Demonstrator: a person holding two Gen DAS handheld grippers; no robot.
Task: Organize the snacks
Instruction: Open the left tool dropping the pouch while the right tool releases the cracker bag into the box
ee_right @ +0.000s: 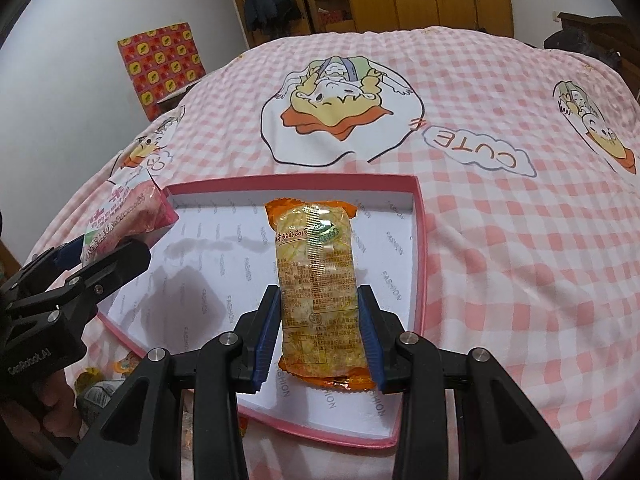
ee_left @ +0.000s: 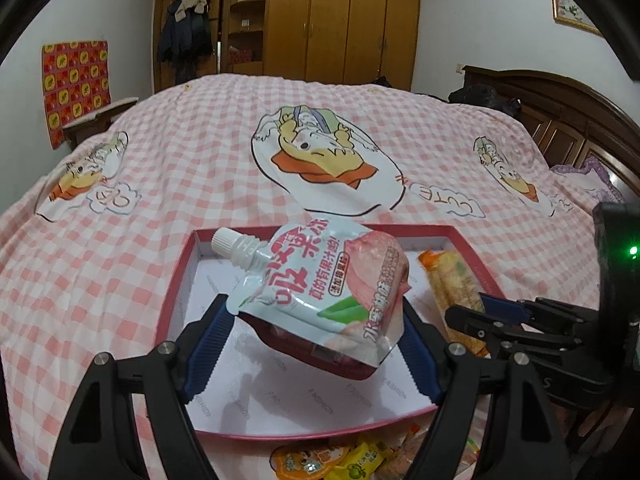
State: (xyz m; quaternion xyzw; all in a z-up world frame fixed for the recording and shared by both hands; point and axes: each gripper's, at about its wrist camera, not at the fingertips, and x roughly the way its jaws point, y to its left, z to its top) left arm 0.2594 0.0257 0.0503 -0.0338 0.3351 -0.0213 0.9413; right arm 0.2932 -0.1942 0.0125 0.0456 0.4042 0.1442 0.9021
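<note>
My left gripper point(ee_left: 314, 336) is shut on a peach jelly pouch point(ee_left: 320, 284) with a white spout, held above the pink-rimmed white tray point(ee_left: 182, 276) on the bed. The pouch point(ee_right: 120, 220) and left gripper point(ee_right: 96, 260) also show at the left of the right wrist view. My right gripper point(ee_right: 318, 320) has its blue pads against both sides of an orange-and-yellow snack packet point(ee_right: 316, 276) that lies in the tray point(ee_right: 420, 240). In the left wrist view the packet point(ee_left: 452, 288) lies at the tray's right side under the right gripper point(ee_left: 480, 316).
The tray sits on a pink checked bedspread point(ee_left: 200, 168) with cartoon prints. Several loose snack packets point(ee_left: 340, 460) lie on the bed in front of the tray's near edge. A wooden headboard point(ee_left: 560, 120) stands at the right and wardrobes point(ee_left: 340, 20) beyond the bed.
</note>
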